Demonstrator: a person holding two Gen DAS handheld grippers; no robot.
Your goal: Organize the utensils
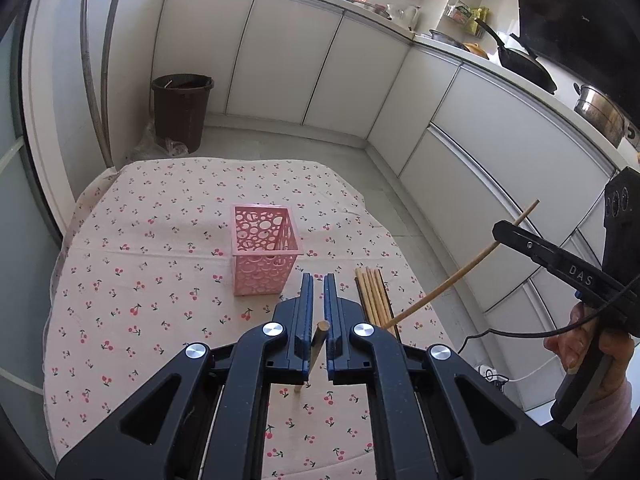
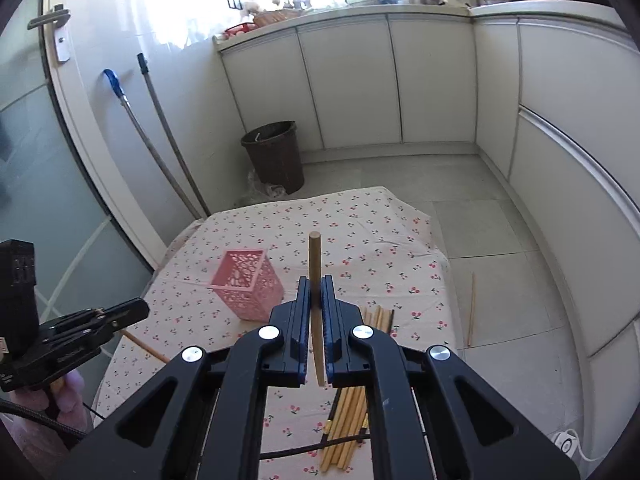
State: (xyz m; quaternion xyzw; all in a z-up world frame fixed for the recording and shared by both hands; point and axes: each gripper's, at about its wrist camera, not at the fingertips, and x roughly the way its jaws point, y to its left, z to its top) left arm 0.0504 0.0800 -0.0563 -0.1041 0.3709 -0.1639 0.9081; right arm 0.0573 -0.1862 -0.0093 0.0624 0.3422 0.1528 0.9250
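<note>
A pink perforated holder (image 1: 264,254) stands upright and empty on the cherry-print tablecloth (image 1: 132,264); it also shows in the right wrist view (image 2: 250,284). My left gripper (image 1: 319,280) is shut on a wooden chopstick (image 1: 316,350), just right of and nearer than the holder. My right gripper (image 2: 316,280) is shut on another chopstick (image 2: 315,276) that stands upright between its jaws; in the left wrist view this chopstick (image 1: 452,280) slants above the table's right side. A bundle of chopsticks (image 1: 374,294) lies on the cloth right of the holder, also below the right gripper (image 2: 346,428).
One chopstick (image 2: 472,310) lies on the floor tiles right of the table. A brown bin (image 1: 182,114) stands beyond the table's far edge. White cabinets (image 1: 500,152) run along the back and right. Mop handles (image 2: 160,148) lean at the left wall.
</note>
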